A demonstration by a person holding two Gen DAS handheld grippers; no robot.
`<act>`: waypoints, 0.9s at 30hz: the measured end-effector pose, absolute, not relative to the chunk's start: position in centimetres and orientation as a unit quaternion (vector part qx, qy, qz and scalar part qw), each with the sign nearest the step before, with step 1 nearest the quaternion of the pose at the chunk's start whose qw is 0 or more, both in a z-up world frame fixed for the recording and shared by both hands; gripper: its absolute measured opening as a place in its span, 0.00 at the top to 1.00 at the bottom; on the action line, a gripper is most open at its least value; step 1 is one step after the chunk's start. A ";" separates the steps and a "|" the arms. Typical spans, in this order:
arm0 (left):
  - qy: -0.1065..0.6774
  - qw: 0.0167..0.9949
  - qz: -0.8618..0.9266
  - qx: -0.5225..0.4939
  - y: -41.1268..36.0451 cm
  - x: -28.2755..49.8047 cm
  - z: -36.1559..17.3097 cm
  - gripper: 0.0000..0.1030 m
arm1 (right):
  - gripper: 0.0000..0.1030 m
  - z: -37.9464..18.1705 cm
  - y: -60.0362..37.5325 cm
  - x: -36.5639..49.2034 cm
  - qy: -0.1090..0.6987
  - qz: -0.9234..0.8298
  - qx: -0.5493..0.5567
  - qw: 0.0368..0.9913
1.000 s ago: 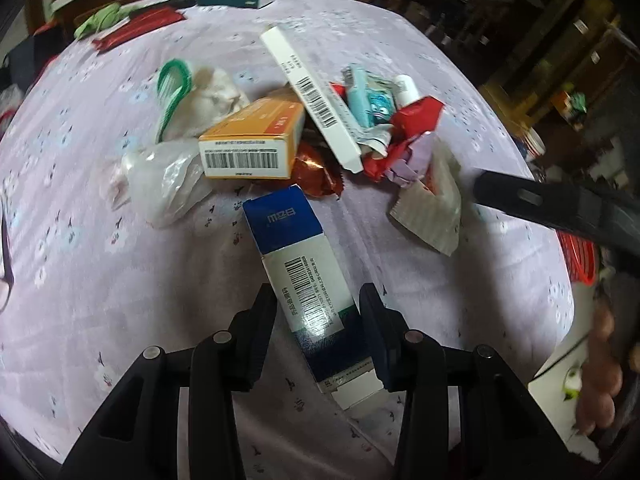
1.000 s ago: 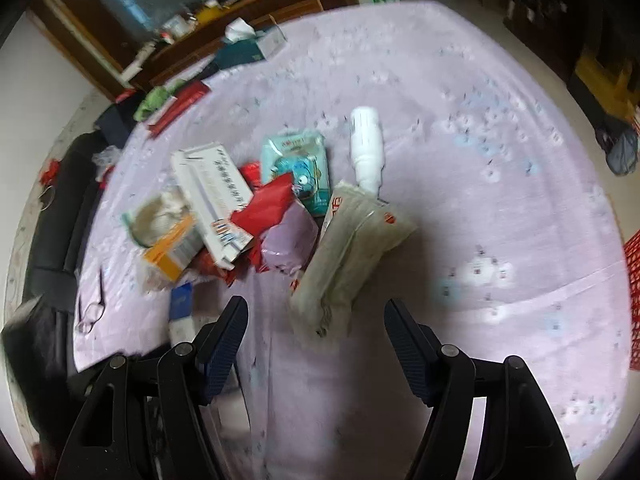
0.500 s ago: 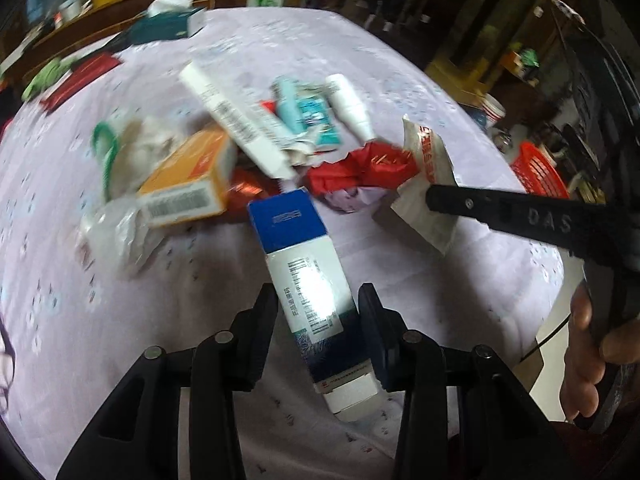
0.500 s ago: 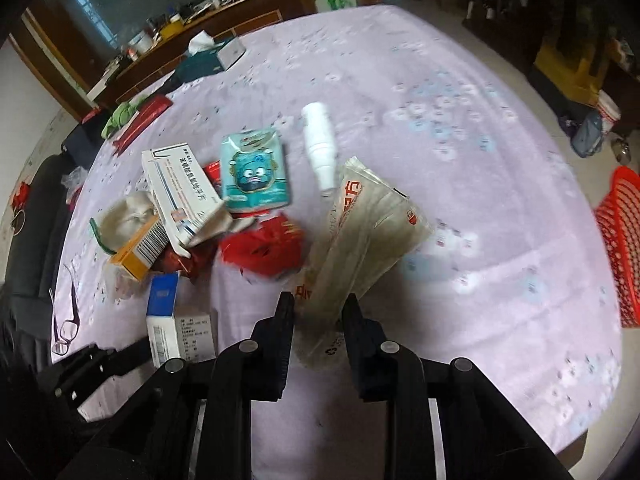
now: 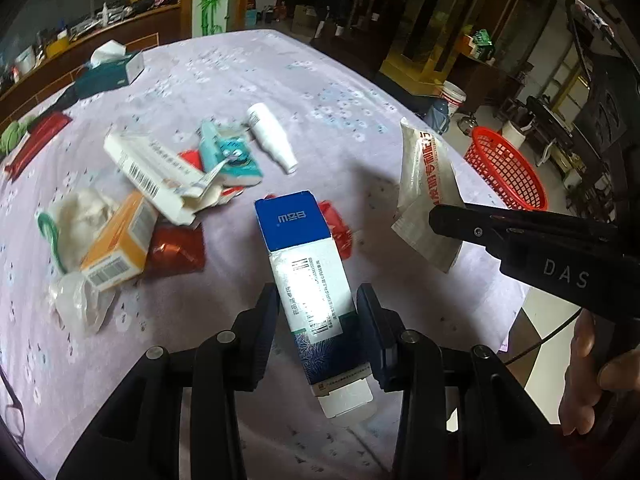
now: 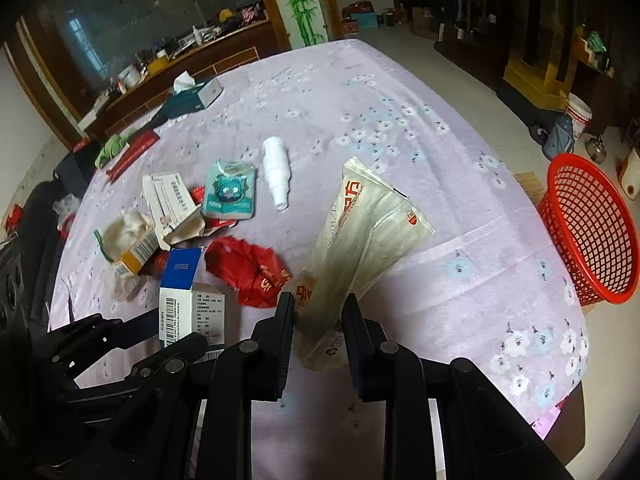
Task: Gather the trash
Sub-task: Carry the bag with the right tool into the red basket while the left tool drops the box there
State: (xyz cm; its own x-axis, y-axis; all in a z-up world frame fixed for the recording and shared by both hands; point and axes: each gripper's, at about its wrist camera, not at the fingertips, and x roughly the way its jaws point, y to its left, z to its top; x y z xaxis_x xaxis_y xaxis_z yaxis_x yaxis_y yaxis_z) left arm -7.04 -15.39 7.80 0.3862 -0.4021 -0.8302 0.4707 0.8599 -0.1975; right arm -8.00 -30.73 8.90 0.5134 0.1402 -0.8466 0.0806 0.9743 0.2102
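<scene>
My left tool (image 5: pixel 316 320) clamps a blue-and-white box (image 5: pixel 310 276); my right tool (image 6: pixel 318 320) clamps a pale wrapper (image 6: pixel 360 252), both lifted above the bench (image 6: pixel 400 100). A red basket (image 6: pixel 592 232) stands right.

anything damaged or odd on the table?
The long white carton in the pile is torn open at one end, flaps ragged. Beside it lies a crumpled red wrapper. The white bottle lies on its side.

Our left gripper (image 5: pixel 316 316) and right gripper (image 6: pixel 319 320) were matte black plastic with round silver screws; the right one's side bore "DAS" lettering.
</scene>
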 end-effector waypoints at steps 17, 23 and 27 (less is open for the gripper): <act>0.455 0.837 -0.301 0.052 -24.6 -6.2 11.1 0.63 | 0.75 12.2 -42.5 -11.8 0.447 -0.033 0.173 0.877; 0.441 0.829 -0.337 0.069 -29.9 -5.9 12.2 0.63 | 0.75 13.0 -48.1 -13.9 0.432 -0.066 0.211 0.874; 0.432 0.820 -0.367 0.072 -33.6 -5.3 13.2 0.62 | 0.75 13.4 -52.0 -15.2 0.421 -0.091 0.234 0.872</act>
